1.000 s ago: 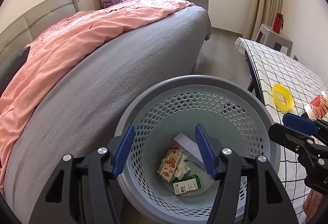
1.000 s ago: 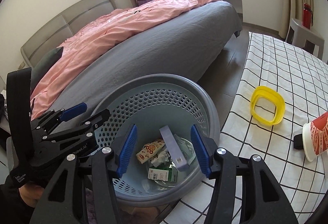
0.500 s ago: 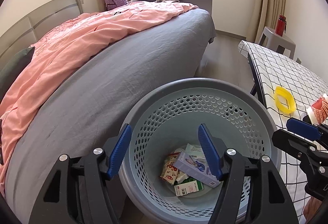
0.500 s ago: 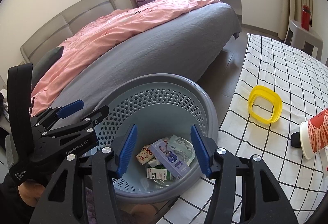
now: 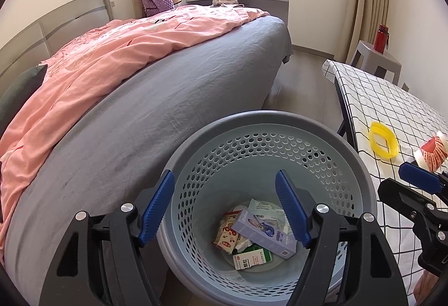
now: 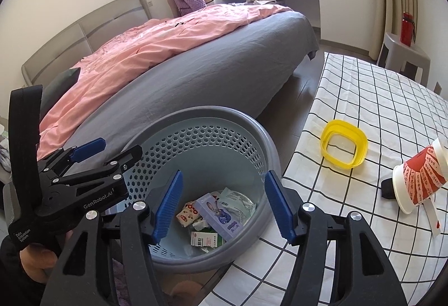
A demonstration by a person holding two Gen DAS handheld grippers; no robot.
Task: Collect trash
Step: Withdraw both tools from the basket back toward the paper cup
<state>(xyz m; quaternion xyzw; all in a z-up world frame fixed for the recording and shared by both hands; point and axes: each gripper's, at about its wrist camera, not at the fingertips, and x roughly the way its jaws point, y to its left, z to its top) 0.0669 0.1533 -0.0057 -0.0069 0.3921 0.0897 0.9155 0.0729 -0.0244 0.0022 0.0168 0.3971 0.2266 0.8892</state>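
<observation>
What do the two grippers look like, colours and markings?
Both the left gripper and the right gripper are matte black plastic frames with silver screw heads and ribbed blue finger pads. Seen from the right camera, the left one carries white lettering reading GenRobot.AI. No cables show.

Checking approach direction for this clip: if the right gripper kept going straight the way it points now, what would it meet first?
Probably the purple box lying on top of the trash in the basket. The right gripper, open and empty, points down into the basket, and nothing shows between its fingers and that box; depth is hard to judge.
</observation>
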